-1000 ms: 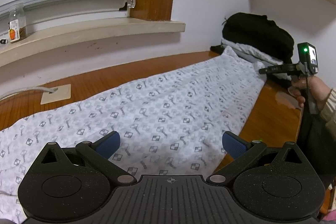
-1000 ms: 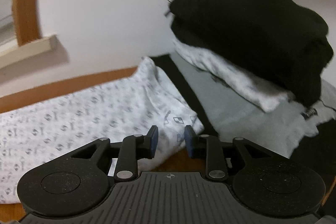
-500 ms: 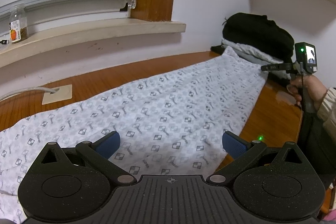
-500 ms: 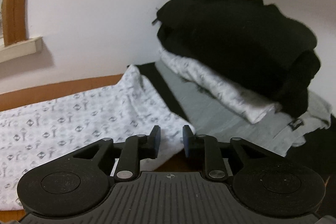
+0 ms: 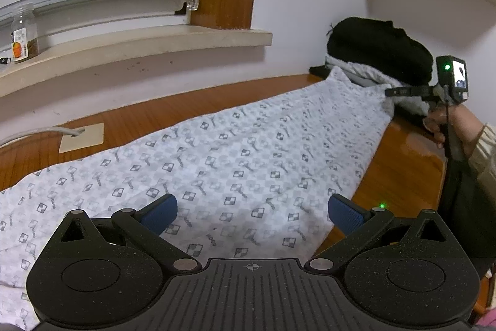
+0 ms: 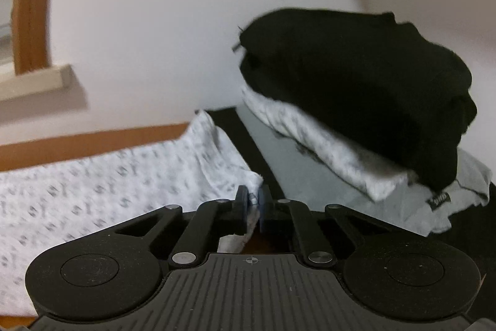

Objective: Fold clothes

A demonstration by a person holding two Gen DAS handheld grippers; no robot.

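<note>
Left tongs (image 5: 252, 214): jaws wide apart, nothing between the blue pads (image 5: 159, 213); they hover over the near part of the patterned cloth (image 5: 235, 163), not touching it as far as the view shows.

Patterned cloth: white with small grey checks, spread long and flat across the wooden surface (image 5: 406, 172), running from the near left to the far right corner. A cable plate (image 5: 82, 137) sits on the bare wood left of it. A jar (image 5: 24, 34) stands on the windowsill above.

Right tongs (image 6: 253, 203): jaws have just been closing and now pinch the far corner of the patterned cloth; a fold of fabric shows between the pads. In the left wrist view a hand (image 5: 446, 123) holds these tongs at that corner.

Just right of the pinched corner: a stack of folded clothes (image 6: 356, 101), black on top, patterned white and grey beneath.
</note>
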